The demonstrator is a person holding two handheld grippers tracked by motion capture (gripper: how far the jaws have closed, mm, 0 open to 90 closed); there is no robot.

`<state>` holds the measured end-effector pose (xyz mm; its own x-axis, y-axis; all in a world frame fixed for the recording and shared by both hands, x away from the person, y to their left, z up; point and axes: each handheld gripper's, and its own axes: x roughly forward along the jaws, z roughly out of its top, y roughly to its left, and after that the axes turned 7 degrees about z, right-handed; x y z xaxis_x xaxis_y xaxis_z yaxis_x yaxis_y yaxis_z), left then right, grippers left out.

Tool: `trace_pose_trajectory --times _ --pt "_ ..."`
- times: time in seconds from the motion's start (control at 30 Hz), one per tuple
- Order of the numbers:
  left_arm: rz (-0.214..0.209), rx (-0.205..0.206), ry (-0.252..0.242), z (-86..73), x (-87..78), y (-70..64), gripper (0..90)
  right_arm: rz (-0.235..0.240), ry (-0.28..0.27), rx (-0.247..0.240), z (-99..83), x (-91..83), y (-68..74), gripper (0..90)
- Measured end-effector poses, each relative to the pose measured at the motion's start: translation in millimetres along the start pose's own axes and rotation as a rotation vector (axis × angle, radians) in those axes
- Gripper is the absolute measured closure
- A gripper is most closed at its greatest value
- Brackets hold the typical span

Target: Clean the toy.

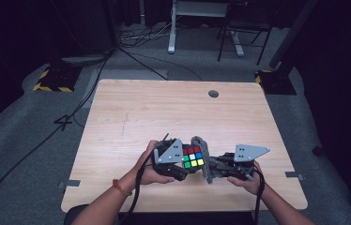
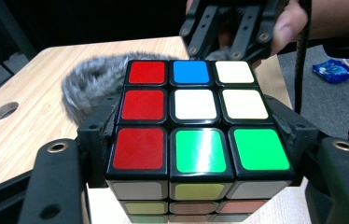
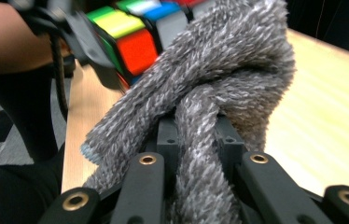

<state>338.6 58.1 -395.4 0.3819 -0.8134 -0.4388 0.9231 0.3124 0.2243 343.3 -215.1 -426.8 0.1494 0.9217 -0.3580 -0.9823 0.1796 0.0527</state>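
Note:
A scrambled puzzle cube (image 1: pixel 193 157) (image 2: pixel 193 126) is held just above the wooden table (image 1: pixel 131 117) near its front edge. My left gripper (image 1: pixel 179 165) (image 2: pixel 196 140) is shut on it, one jaw against each side. A fluffy grey cloth (image 1: pixel 205 159) (image 3: pixel 210 98) is clamped in my right gripper (image 1: pixel 213 165) (image 3: pixel 196 154), which is shut on it. The cloth presses against the cube's right side and curls over its far edge. In the left gripper view the cloth (image 2: pixel 93 86) shows behind the cube. The right gripper view has the cube (image 3: pixel 126 35) behind the cloth.
A round cable hole (image 1: pixel 213 93) lies near the table's far edge. Beyond the table stand a desk frame (image 1: pixel 173 28) and chair legs (image 1: pixel 239 42), with cables on the grey floor. A blue packet (image 2: pixel 333 70) lies on the floor.

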Motion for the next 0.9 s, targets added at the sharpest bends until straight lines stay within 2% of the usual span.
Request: trace_pose_trajectory --times 0.1,0.2,0.33,0.5,0.57,0.63,0.77,0.9 --pt "0.008 0.014 0.024 -1.4 3.3 -1.7 32.7 0.0 -0.037 -0.02 4.5 -3.5 3.5 77.6" --pt "0.0 0.011 0.031 -2.0 5.4 -1.6 32.6 -0.001 -0.06 -0.035 7.3 -5.2 5.8 77.7" --pt "-0.005 0.013 0.056 -3.2 8.9 -2.1 32.6 0.0 -0.07 -0.055 10.8 -4.5 8.4 77.7" --pt "-0.014 0.064 0.159 -4.8 22.7 -8.7 32.8 0.003 -0.047 -0.088 15.7 0.0 13.3 77.6" --pt "-0.016 0.063 0.175 -5.7 26.3 -10.2 32.8 -0.005 -0.025 -0.102 17.1 2.8 15.6 77.6" --pt "-0.02 0.049 0.165 -5.9 24.2 -6.8 33.0 -0.015 -0.017 -0.095 17.4 2.9 14.5 77.6" --pt "0.0 0.013 0.082 -3.8 9.5 -0.2 33.0 -0.032 -0.013 -0.048 12.7 -1.7 5.6 77.7" --pt "0.014 -0.025 0.003 -1.1 -4.2 5.2 33.0 -0.037 0.022 0.007 -0.9 -2.0 -5.3 77.6"
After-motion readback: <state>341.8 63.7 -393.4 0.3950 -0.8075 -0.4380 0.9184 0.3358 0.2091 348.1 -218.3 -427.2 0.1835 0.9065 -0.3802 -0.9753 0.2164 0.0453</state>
